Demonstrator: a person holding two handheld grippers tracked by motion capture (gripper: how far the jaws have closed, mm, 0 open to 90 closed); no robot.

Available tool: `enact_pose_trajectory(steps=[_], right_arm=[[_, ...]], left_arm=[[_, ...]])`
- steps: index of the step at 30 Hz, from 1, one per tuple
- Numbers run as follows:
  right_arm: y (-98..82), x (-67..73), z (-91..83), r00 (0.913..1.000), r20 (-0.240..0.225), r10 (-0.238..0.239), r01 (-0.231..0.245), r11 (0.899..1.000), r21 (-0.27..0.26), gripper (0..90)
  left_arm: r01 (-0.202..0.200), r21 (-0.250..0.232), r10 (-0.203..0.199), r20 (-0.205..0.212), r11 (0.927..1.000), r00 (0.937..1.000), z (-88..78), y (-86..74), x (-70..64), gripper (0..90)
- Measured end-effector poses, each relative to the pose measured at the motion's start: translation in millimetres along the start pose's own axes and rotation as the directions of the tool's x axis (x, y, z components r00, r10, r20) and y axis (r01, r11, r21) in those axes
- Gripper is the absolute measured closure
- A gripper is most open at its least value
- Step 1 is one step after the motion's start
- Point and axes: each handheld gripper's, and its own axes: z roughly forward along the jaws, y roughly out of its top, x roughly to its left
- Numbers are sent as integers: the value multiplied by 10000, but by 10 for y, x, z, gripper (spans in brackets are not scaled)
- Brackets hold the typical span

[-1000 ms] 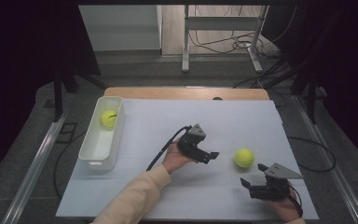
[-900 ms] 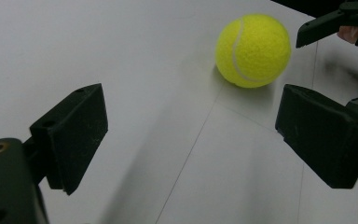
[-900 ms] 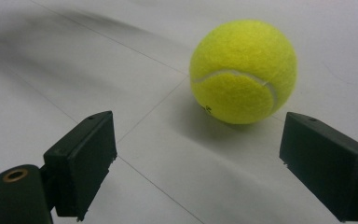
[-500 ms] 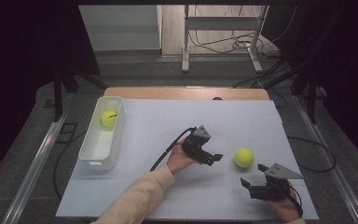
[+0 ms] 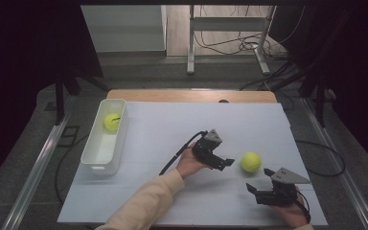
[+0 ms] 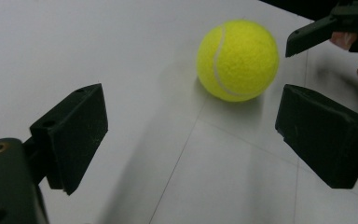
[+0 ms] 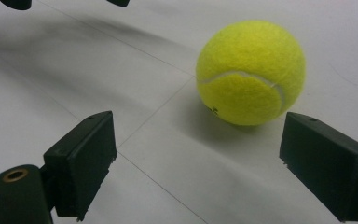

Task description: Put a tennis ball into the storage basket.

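A yellow tennis ball (image 5: 251, 162) lies on the white table sheet (image 5: 172, 124), between my two grippers. My left gripper (image 5: 224, 163) points at it from the left, a short gap away, and is open with nothing between its jaws. In the left gripper view the ball (image 6: 237, 59) lies ahead of the open left gripper (image 6: 196, 135). My right gripper (image 5: 260, 180) rests just below and right of the ball, also open. The right gripper view has the ball (image 7: 251, 72) just beyond the open right gripper (image 7: 196, 163). A second tennis ball (image 5: 111, 121) sits in the white bin (image 5: 99, 163).
The white bin stands along the sheet's left edge, long side running away from me. A cable (image 5: 175, 158) trails from the left gripper. A wooden table edge (image 5: 191, 95) shows beyond the sheet. Dark floor, rails and cables surround the table.
My left gripper has edged a little to the right, closer to the ball. The right gripper and both balls have stayed put.
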Motion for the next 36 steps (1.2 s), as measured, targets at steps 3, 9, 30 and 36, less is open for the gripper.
enact_pose_trajectory(steps=[3,9,30,36], right_arm=[[3,4,3,10000,-1,-14,14,10000,-18,112],[3,0,3,10000,17,-19,19,10000,-10,112],[-2,-8,-1,10000,27,-25,24,10000,25,112],[-1,-6,0,10000,16,-29,28,10000,31,112]], left_arm=[[-46,-8,46,36,10000,10000,29,18,-17,98],[-90,1,90,106,10000,9999,76,53,-41,99],[-171,203,158,621,9996,9979,322,153,-142,96],[-170,248,152,722,9995,9973,373,173,-170,96]])
